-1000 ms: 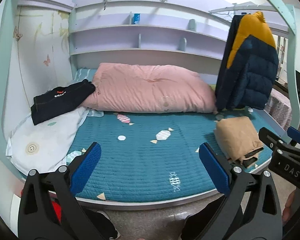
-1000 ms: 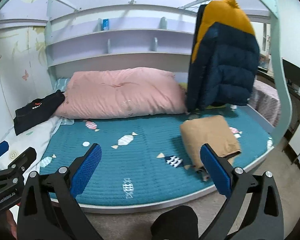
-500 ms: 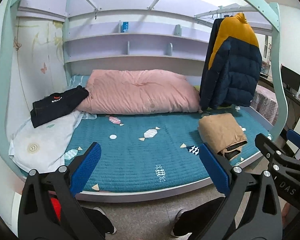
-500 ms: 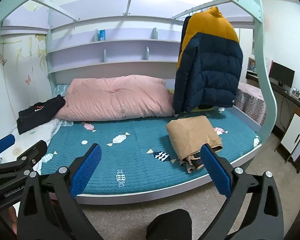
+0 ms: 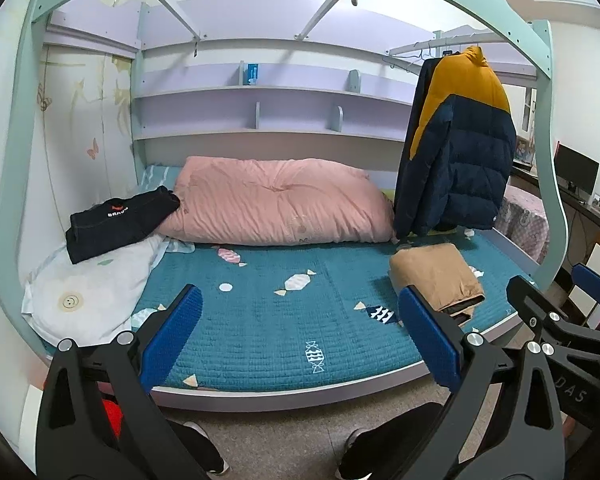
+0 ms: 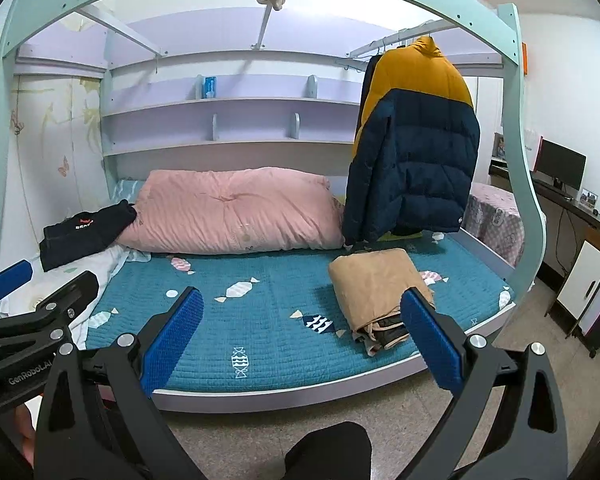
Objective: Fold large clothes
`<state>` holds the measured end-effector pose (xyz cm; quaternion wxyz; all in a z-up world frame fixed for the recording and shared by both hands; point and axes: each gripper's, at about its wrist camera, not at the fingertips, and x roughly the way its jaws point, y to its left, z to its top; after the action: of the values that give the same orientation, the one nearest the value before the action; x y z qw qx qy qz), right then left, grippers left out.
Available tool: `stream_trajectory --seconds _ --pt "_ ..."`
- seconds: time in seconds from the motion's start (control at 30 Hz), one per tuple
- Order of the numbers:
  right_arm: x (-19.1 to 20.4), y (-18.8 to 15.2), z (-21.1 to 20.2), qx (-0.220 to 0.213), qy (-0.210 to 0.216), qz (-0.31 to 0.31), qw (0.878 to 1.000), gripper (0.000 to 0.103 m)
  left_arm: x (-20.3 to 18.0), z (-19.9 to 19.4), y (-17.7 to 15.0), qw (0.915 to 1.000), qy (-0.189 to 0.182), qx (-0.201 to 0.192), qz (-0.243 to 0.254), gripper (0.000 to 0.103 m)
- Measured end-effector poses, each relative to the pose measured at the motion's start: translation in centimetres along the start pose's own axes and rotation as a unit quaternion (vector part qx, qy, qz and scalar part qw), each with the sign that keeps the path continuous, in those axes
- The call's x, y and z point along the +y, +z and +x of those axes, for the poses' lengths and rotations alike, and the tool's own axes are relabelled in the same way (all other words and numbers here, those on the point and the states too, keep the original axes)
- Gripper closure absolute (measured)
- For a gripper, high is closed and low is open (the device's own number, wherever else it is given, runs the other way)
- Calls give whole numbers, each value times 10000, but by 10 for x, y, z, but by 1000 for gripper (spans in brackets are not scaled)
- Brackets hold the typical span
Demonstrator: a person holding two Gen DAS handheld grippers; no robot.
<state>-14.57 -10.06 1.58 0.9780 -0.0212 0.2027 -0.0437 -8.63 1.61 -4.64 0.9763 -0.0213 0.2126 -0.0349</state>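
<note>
A tan garment (image 5: 436,278) (image 6: 378,288) lies folded at the right front of the teal bed (image 5: 268,320) (image 6: 260,320). A folded dark garment (image 5: 116,222) (image 6: 86,234) rests on a white pillow at the left. A navy and yellow puffer jacket (image 5: 456,152) (image 6: 414,152) hangs from a rail at the right. My left gripper (image 5: 300,336) is open and held back from the bed over the floor, with nothing between its blue pads. My right gripper (image 6: 302,338) is open too, also empty. Each gripper shows at the edge of the other's view.
A large pink duvet (image 5: 276,206) (image 6: 232,212) lies along the back of the bed. A white pillow (image 5: 92,292) is at the left. The bed's arched frame (image 5: 540,120) rises on both sides. A desk with a monitor (image 6: 560,168) stands at the right. The person's dark legs (image 5: 384,440) are below.
Both grippers have drawn back from the bed and risen, so the bed looks smaller and the arch and floor have come into view. Both stay open and empty.
</note>
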Motion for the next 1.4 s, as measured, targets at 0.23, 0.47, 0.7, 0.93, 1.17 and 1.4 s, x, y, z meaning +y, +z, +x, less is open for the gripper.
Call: stream_trajectory --seconds 0.23,0.47,0.7,0.93,1.17,1.4 --pt "-1 0 -1 -14 30 30 10000 7 -1 -4 3 9999 42 -93 60 4" --pt "-5 2 3 14 107 87 9999 7 -4 -2 4 9999 91 -95 97 4" --pt "-6 2 4 3 117 87 9999 7 -10 -5 1 9994 196 -241 146 4" --pt "-7 2 4 3 121 78 9999 7 -9 -6 0 9992 263 -265 142 4" --pt "-7 1 3 9 109 92 9999 7 -9 -8 0 9988 278 -341 203 4" --pt "-6 1 3 11 106 87 9999 7 -7 -7 -1 9991 249 -284 189 4"
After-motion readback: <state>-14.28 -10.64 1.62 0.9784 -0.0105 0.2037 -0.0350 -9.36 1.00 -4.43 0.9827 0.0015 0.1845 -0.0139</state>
